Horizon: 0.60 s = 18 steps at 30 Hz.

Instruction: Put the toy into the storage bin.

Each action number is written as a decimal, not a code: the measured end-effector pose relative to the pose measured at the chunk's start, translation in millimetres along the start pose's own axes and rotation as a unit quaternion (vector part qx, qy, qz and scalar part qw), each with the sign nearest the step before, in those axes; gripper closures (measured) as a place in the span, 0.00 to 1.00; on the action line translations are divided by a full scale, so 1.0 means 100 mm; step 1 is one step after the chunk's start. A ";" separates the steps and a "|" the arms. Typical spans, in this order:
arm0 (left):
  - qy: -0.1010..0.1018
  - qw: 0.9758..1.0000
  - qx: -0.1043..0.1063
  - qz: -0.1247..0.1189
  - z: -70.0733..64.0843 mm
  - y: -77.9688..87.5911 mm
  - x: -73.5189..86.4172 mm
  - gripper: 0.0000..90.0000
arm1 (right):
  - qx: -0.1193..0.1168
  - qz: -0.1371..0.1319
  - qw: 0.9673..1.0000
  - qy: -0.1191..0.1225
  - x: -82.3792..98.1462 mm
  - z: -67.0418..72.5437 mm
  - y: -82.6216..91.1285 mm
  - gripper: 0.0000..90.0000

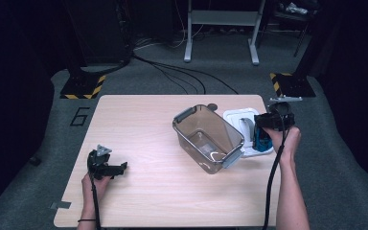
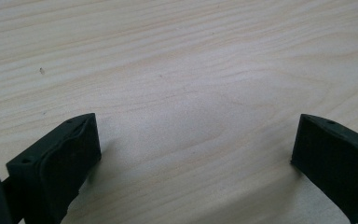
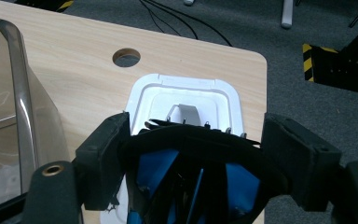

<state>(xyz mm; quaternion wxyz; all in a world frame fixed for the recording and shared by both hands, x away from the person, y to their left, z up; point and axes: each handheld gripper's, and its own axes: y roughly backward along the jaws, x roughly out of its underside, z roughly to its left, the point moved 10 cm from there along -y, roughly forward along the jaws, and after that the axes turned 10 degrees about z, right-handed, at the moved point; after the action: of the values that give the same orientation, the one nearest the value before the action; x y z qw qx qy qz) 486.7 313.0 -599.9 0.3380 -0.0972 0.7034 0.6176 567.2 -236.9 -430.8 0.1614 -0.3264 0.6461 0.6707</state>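
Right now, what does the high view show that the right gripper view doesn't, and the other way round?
High view alone: the left gripper, open over bare wood, and both forearms. Right gripper view alone: close detail of the black-and-blue object clamped between its jaws, with thin metal prongs along its top edge. Both share the table, the clear plastic container, the white lid and the floor cables.

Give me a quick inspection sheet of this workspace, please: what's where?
Surface: light wooden table, round hole near the far edge.
Job's things: clear plastic bin, empty and open; white lid lying flat beside it; blue-and-black bundle over the lid.
Clutter: nothing seen.
Grippers: left gripper open above bare wood; right gripper shut on the bundle.
Cables: one trails from each gripper; more on the floor.
Surroundings: grey carpet, hazard-striped stand bases.
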 end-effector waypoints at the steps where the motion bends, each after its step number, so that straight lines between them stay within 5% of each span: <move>1: 0.000 1.000 0.000 0.000 0.00 0.00 0.00 0.01 | 0.000 -0.002 1.000 -0.001 -0.02 0.00 0.00 0.27; 18: 0.000 1.000 0.000 0.000 0.00 0.00 0.00 0.01 | 0.010 -0.026 0.999 0.018 -0.28 0.12 0.07 0.28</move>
<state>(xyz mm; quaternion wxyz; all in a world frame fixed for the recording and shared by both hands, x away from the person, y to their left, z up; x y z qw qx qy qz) 486.6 313.0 -599.9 0.3380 -0.0972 0.7035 0.6176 581.0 -220.3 -408.1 0.1701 -0.3538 0.6468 0.6538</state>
